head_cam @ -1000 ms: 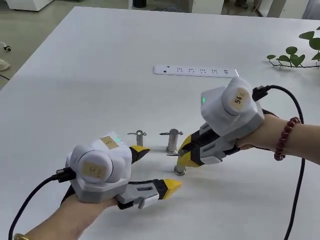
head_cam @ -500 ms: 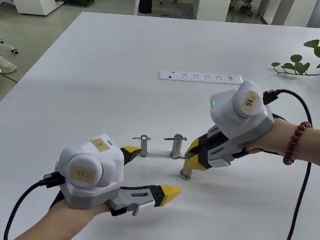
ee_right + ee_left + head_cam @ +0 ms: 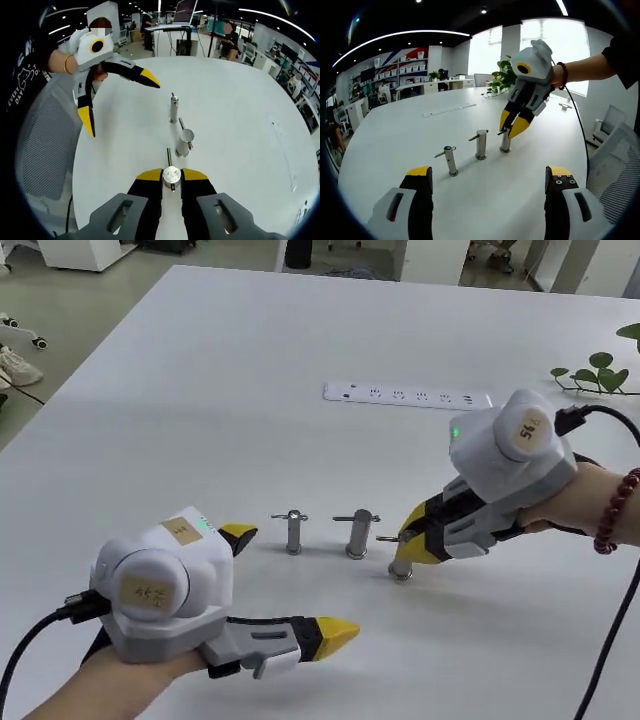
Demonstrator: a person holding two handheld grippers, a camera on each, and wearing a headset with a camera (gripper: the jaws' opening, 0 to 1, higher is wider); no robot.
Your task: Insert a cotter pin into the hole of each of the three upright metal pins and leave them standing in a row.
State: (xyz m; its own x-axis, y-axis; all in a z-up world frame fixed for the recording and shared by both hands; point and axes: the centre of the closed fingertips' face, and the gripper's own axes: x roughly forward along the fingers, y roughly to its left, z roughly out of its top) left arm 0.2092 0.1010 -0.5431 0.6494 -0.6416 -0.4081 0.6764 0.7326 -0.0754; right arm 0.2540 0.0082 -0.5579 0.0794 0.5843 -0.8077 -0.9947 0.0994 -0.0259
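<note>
Three short metal pins stand on the white table [image 3: 200, 390]. The left pin [image 3: 293, 532] [image 3: 451, 160] and the middle pin [image 3: 357, 535] [image 3: 481, 144] each carry a cotter pin through the top. My right gripper [image 3: 408, 548] [image 3: 171, 176] is shut around the head of the third pin [image 3: 400, 571] [image 3: 171, 175] [image 3: 505, 141], just right of the middle pin and slightly nearer me. A cotter pin [image 3: 386, 538] [image 3: 169, 157] passes through that head. My left gripper [image 3: 290, 582] [image 3: 490, 172] hovers open and holds nothing, in front of the left pin.
A white power strip [image 3: 405, 395] lies further back on the table. A leafy plant [image 3: 598, 370] sits at the far right edge. Cables trail from both grippers. An office chair [image 3: 45, 150] stands beside the table near the person.
The right gripper has carried the third pin rightward and a little away, closer in line with the other two. The left gripper has drawn back toward me. The head camera has shifted.
</note>
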